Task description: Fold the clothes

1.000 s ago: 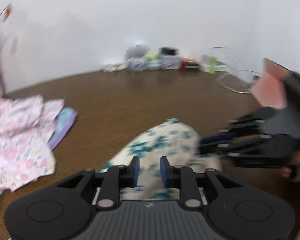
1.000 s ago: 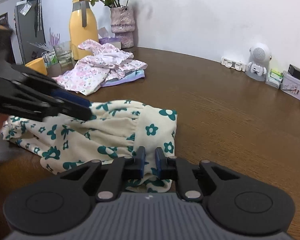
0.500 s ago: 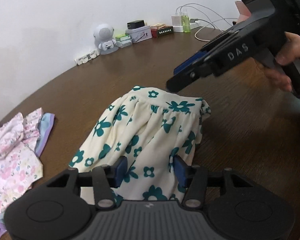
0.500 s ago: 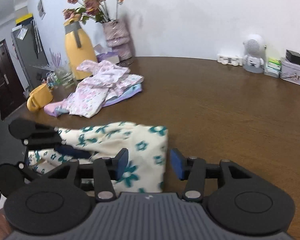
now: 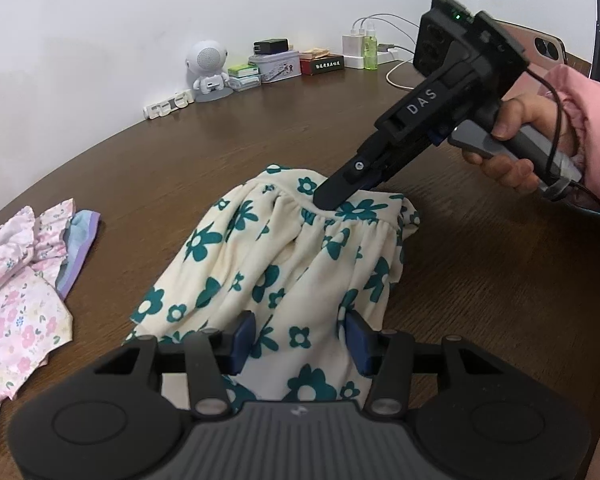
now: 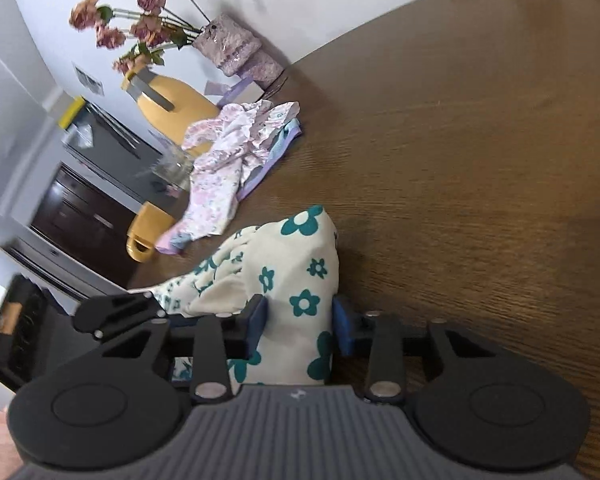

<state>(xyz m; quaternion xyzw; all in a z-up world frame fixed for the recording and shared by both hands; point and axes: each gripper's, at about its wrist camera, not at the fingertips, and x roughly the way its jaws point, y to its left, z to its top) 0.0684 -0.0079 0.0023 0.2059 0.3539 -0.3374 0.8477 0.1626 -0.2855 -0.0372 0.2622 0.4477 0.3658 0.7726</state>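
Two hand-held grippers work one cream garment [image 5: 284, 276] with teal flowers, heaped at centre frame on the brown bench [image 5: 480, 280]. Left hand-held gripper [image 5: 298, 340], bottom centre of its own view, points steeply down; blue pads [image 5: 244, 334] stand about half apart with the garment's near edge between them, cloth not visibly pinched. Its jaws opened further earlier in the last second. Right hand-held gripper [image 5: 332, 196], upper right of the left view, is gripped by a hand [image 5: 508, 140] in a pink sleeve [image 5: 596, 136]; it slants down to the left, tip at the gathered far edge of the garment. In the right view the scene is rolled sideways; right hand-held gripper [image 6: 300, 324] has a fold of the garment [image 6: 296, 272] between its pads, jaws just been closing, pads near or at the cloth, firm pinch unclear. Pink floral clothes [image 5: 16, 292] lie at left edge of the left view, apart from the garment.
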